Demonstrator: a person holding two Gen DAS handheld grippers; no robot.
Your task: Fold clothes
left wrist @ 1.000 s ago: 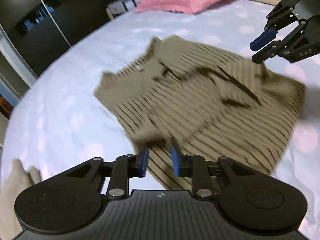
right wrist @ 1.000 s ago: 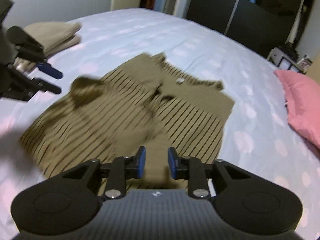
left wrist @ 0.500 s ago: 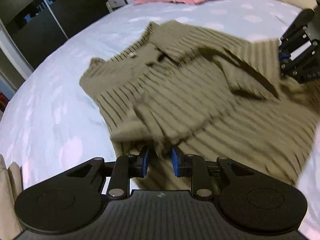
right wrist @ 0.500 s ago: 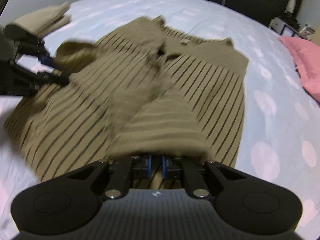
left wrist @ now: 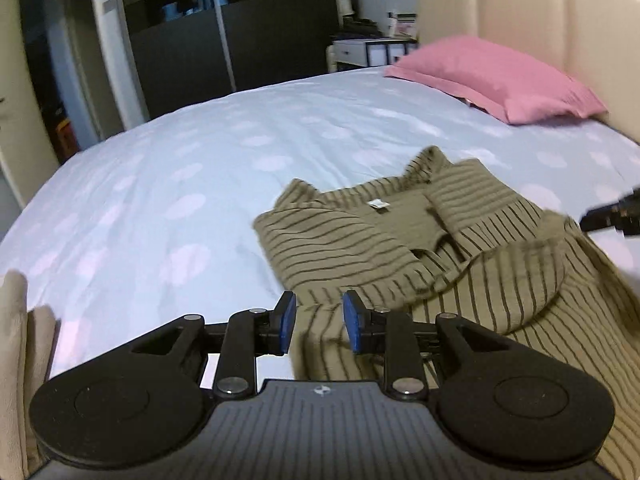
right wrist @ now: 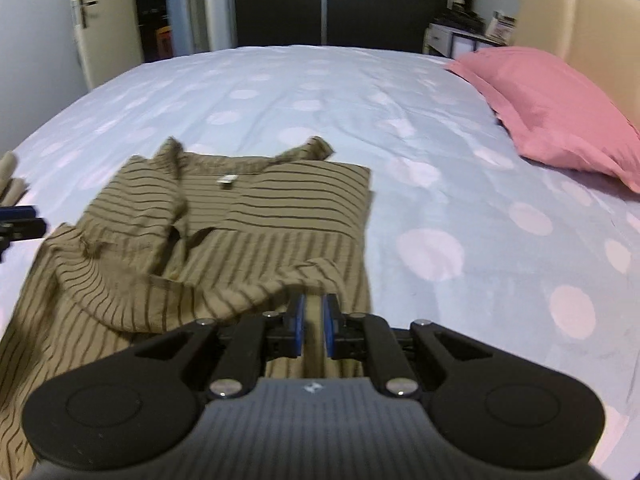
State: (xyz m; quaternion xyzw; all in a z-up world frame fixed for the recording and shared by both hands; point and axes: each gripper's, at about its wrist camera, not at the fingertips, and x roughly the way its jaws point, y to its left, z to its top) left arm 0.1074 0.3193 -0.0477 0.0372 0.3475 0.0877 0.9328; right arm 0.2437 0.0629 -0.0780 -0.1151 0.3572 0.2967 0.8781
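An olive shirt with dark stripes (left wrist: pixel 460 280) lies on the bed, collar and label away from me, with both sides folded inward. My left gripper (left wrist: pixel 319 322) is at its near left edge. Striped cloth fills the gap between the blue pads (left wrist: pixel 286 322). My right gripper (right wrist: pixel 313 322) is shut on a raised fold of the shirt (right wrist: pixel 224 220) at its near right edge, where the cloth rises into the narrow gap. Each gripper shows at the other view's edge: the right gripper (left wrist: pixel 608 218) and the left gripper (right wrist: pixel 20 220).
A pink pillow (left wrist: pixel 500 76) lies against the cream headboard (left wrist: pixel 540 12). Folded beige clothes (left wrist: pixel 16 340) sit at the left, also showing as a beige pile (right wrist: pixel 8 176). The dotted pale-blue sheet (right wrist: pixel 440 160) spreads around the shirt. Dark wardrobes and a white nightstand (left wrist: pixel 368 50) stand beyond the bed.
The right jaws, apart a second ago, have closed on a fold of the shirt. Both views have rolled level, and the shirt's folded sleeves have settled flatter.
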